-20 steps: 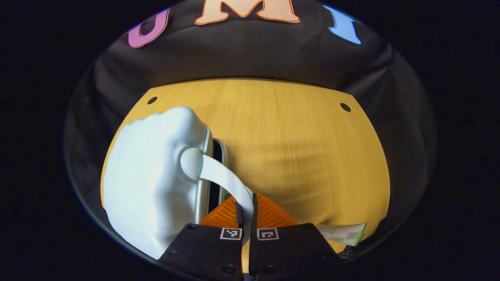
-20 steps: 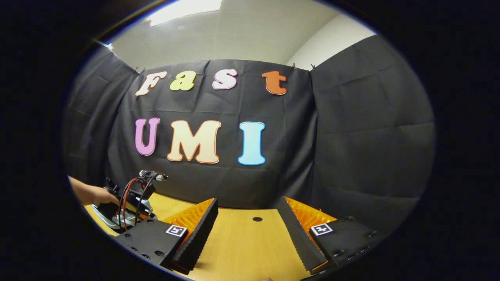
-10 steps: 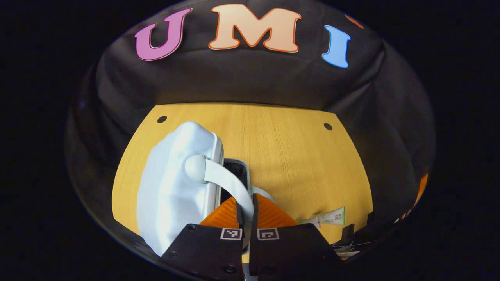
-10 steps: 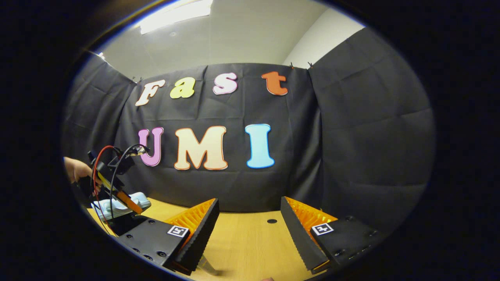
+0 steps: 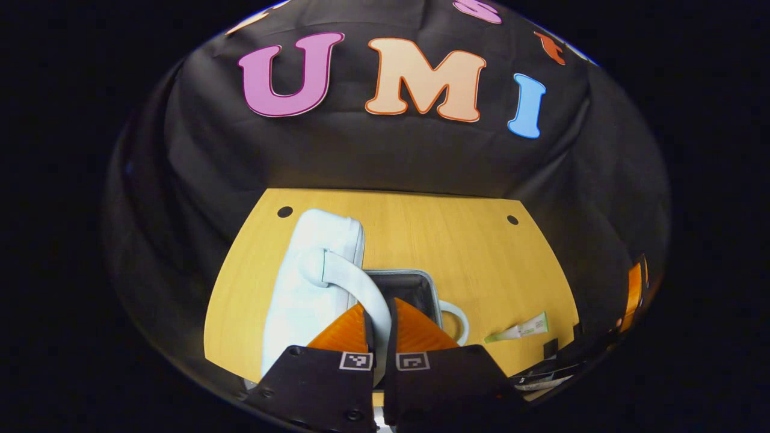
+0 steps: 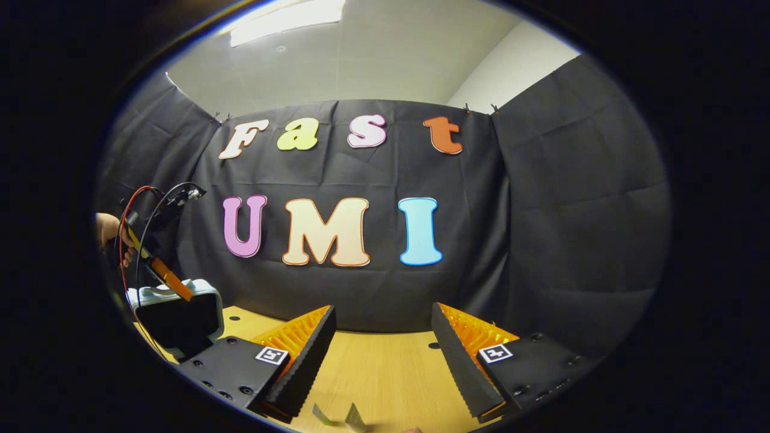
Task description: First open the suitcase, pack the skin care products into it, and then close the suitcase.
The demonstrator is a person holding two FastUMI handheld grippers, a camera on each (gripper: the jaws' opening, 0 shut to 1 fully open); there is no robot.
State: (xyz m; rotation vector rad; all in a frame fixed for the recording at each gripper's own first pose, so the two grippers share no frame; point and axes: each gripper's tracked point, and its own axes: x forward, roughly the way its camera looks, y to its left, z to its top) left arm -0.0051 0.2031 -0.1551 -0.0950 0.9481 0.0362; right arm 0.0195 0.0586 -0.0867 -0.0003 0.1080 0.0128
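Observation:
In the left gripper view my left gripper (image 5: pixel 380 308) is shut on the pale curved handle (image 5: pixel 349 282) of the suitcase lid (image 5: pixel 313 276). The pale blue lid stands raised on its left side, and the dark inside of the suitcase (image 5: pixel 402 290) shows beside it. A second handle loop (image 5: pixel 456 317) sticks out of the lower half. A white and green skin care tube (image 5: pixel 522 328) lies on the table to the right. In the right gripper view my right gripper (image 6: pixel 382 355) hangs open above the table, with nothing between its fingers. Far left there, the left gripper (image 6: pixel 161 272) holds the lid (image 6: pixel 174 313) up.
The wooden table (image 5: pixel 421 240) has small round holes near its back corners and ends at the black cloth wall. A person's hand (image 6: pixel 109 231) with red and black cables holds the left gripper. Two small pale ends (image 6: pixel 337 417) poke in at the bottom edge.
The left gripper has risen with the handle in it, swinging the lid up and baring the dark inside. The right gripper has stayed open and hardly moved.

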